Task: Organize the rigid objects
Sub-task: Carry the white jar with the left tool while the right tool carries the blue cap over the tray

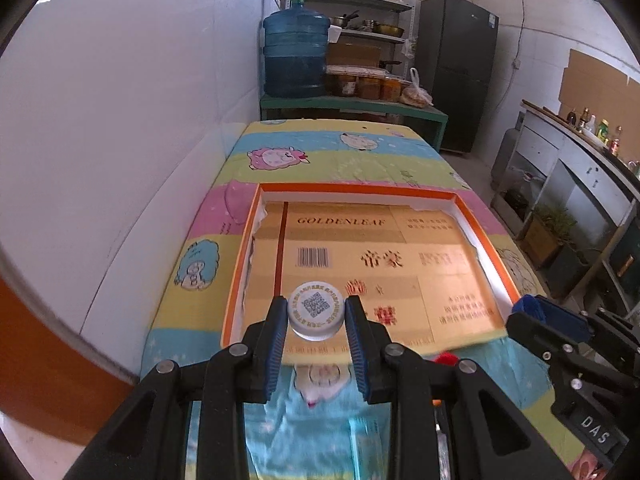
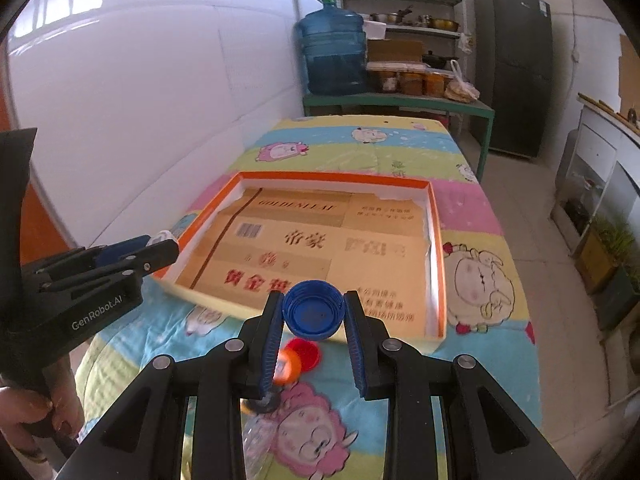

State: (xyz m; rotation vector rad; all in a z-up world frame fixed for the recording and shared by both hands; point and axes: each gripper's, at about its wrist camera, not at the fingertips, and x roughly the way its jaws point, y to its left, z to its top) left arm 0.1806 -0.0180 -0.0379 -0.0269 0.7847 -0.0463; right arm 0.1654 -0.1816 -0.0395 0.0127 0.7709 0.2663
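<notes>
Two caps in hand, tray waiting

The left tool [image 1: 317,320] is narrowed onto a white bottle cap [image 1: 316,312], its blue pads pressing the ribbed rim on either side, printed top facing up. The right tool [image 2: 313,316] is likewise closed on a blue bottle cap [image 2: 313,315], held by the rim with its hollow side toward the camera. Both caps hang above the near edge of the orange-rimmed tray [image 2: 438,240], which lies on the cartoon-print cloth over the tabletop [image 2: 480,216] and is lined with flattened gold cardboard.

These caps look like light, stiff plastic, unlikely to crush or break; the ribbed skirt is the natural place to hold, across its width as now. Being small and smooth on top, they could roll or skitter if let go from height, so a low release into the tray seems wise.

A red cap [image 2: 306,352] and an orange cap [image 2: 286,366] lie on the cloth beneath the right tool, partly covered by its fingers. A dark round thing and something clear just below them are too blurred to name
</notes>
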